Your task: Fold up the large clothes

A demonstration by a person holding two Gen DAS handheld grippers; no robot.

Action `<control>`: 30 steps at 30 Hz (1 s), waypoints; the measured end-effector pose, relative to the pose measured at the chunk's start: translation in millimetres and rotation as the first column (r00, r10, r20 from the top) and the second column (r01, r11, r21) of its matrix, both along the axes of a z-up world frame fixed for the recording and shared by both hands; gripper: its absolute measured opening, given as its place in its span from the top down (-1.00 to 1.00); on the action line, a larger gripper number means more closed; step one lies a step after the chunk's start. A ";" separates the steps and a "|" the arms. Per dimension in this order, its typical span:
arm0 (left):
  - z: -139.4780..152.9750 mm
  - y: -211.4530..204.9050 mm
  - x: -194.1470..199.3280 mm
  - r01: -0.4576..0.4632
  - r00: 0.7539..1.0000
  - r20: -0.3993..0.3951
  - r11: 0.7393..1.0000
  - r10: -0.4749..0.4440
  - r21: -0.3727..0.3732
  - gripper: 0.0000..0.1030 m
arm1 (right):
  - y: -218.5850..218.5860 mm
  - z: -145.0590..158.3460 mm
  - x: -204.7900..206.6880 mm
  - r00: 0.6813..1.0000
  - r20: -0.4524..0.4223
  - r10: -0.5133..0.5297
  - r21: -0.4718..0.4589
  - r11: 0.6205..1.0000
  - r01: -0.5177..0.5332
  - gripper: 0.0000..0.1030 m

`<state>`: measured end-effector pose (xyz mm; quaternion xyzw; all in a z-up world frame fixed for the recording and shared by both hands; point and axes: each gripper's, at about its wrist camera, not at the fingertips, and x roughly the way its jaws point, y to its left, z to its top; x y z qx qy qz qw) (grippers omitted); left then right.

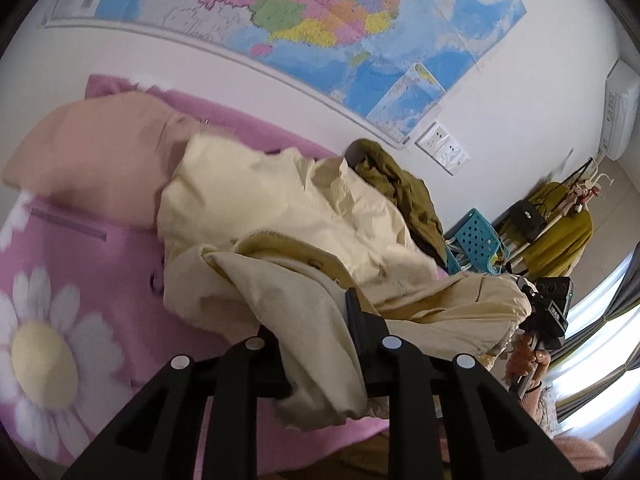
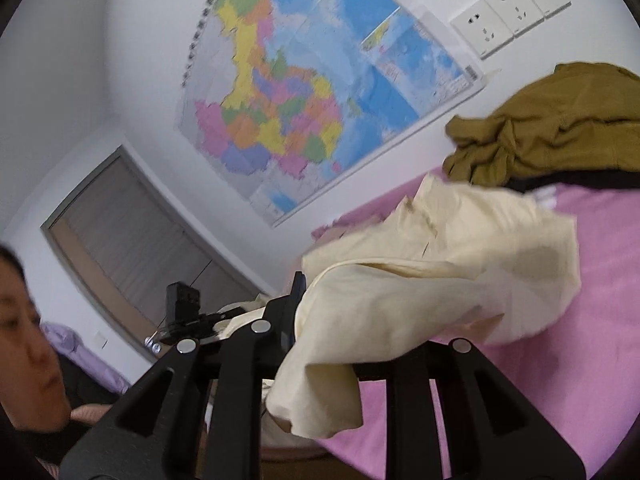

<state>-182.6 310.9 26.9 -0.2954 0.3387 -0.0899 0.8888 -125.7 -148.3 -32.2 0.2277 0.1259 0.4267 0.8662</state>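
My left tongs [image 1: 316, 320] are closed on one edge of the cream garment [image 1: 256, 208], and my right tongs [image 2: 320, 300] pinch another edge. Between them the cloth hangs lifted, its far part resting on the pink bed [image 1: 72, 264] ahead, near the olive clothes [image 2: 552, 136].

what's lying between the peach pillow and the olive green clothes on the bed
The cream garment, bunched on the pink bedspread; the left wrist view shows it.
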 end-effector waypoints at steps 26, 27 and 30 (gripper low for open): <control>-2.6 60.5 194.6 -0.126 0.963 -0.223 0.984 0.151 0.125 0.58 | 2.7 37.7 211.4 0.958 -0.248 -0.144 0.009 0.989 0.151 0.51; -6.8 61.6 201.9 -0.130 0.959 -0.236 0.982 0.159 0.136 0.58 | 3.5 37.4 215.9 0.957 -0.247 -0.151 -0.001 0.988 0.155 0.49; -16.5 64.5 220.2 -0.135 0.949 -0.265 0.981 0.169 0.142 0.57 | 6.9 36.8 227.5 0.951 -0.257 -0.175 -0.030 0.984 0.173 0.19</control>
